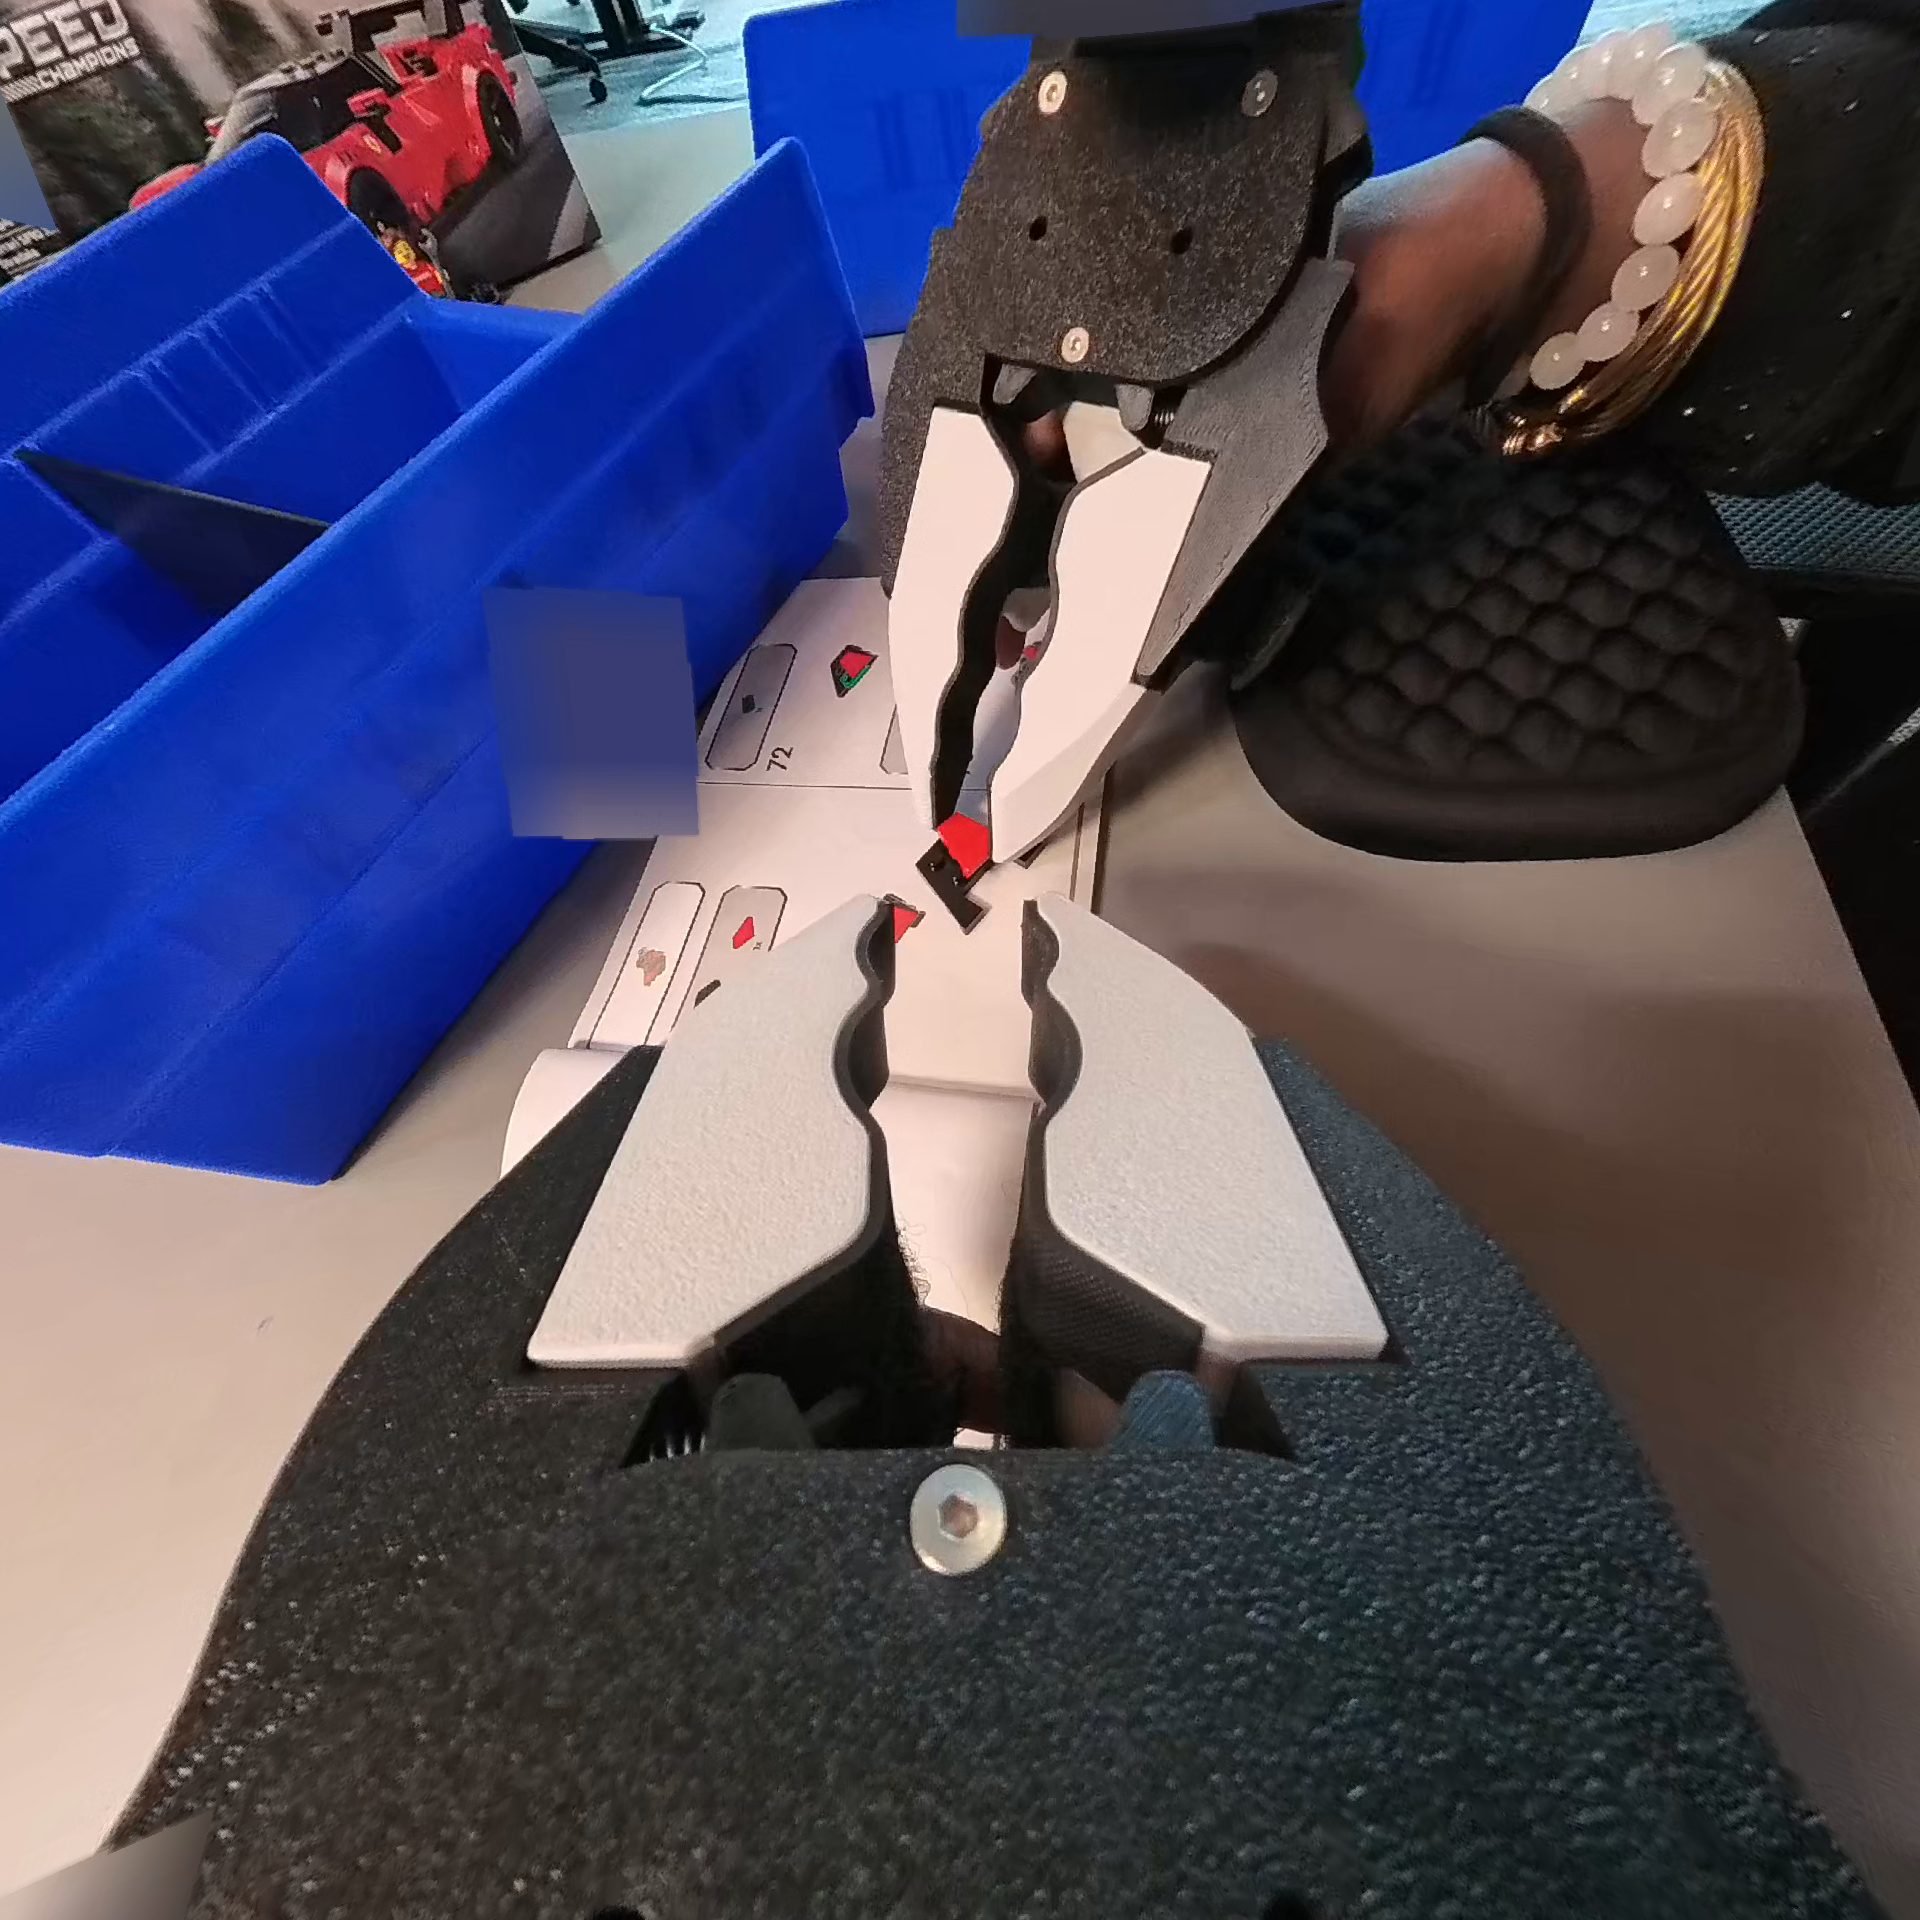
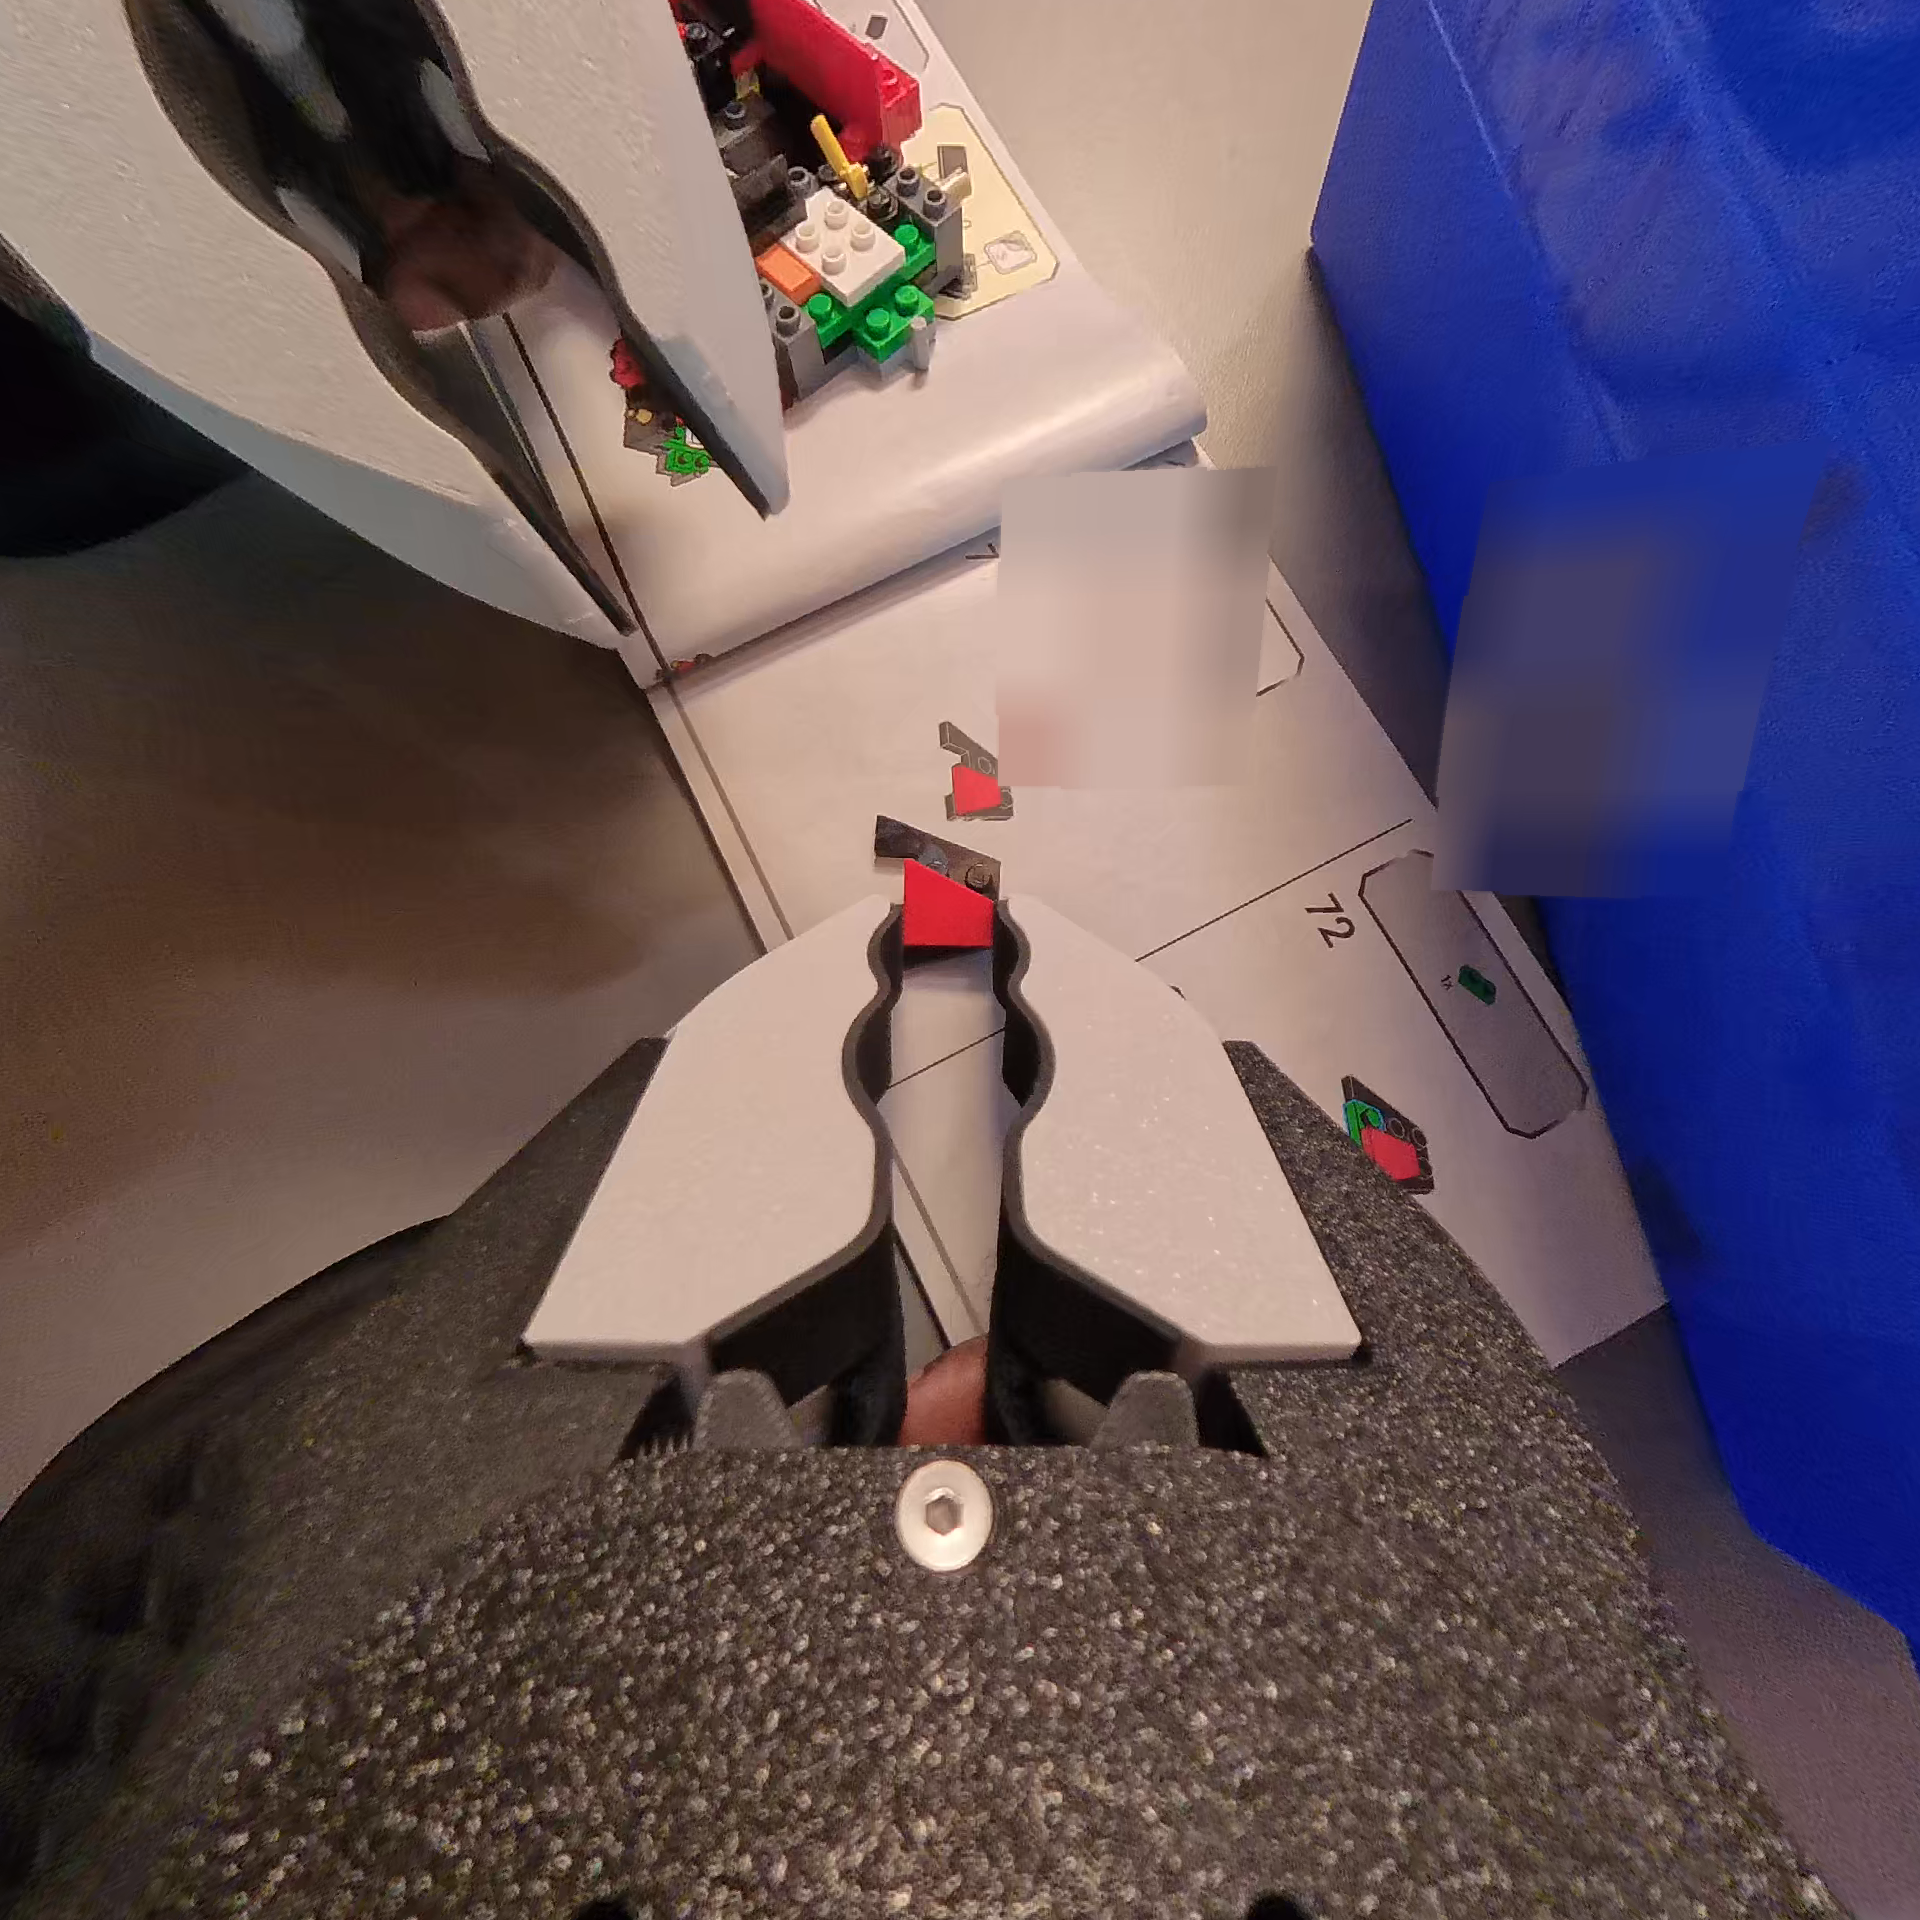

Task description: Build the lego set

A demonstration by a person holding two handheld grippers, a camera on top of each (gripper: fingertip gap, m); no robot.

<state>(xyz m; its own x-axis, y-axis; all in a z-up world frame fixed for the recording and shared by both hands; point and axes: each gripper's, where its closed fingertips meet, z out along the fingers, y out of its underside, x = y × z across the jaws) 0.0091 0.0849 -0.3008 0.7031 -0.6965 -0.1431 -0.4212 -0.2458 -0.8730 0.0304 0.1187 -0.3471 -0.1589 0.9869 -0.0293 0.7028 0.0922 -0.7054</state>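
Observation:
My right gripper point(image 2: 943, 912) is shut on a small red wedge brick point(image 2: 935, 923) joined to a black plate point(image 2: 920, 837), held just above the open instruction booklet point(image 2: 1195, 935). In the left wrist view the right gripper point(image 1: 961, 831) comes down from above with the red brick point(image 1: 961, 840) and black plate point(image 1: 951, 885) at its tip. My left gripper point(image 1: 956, 925) is open and empty, its tips just below and on either side of that piece. The partly built model point(image 2: 842, 239), red, green, white and grey, stands on the booklet behind the left gripper point(image 2: 691, 561).
A large blue bin point(image 1: 416, 644) stands to the left of the booklet point(image 1: 831, 821) and also shows in the right wrist view point(image 2: 1662, 312). The set's box point(image 1: 312, 125) stands behind it. A black cushioned chair point(image 1: 1507, 675) is at the table's right edge. The gap from one gripper's tips to the other's is roughly 7 cm.

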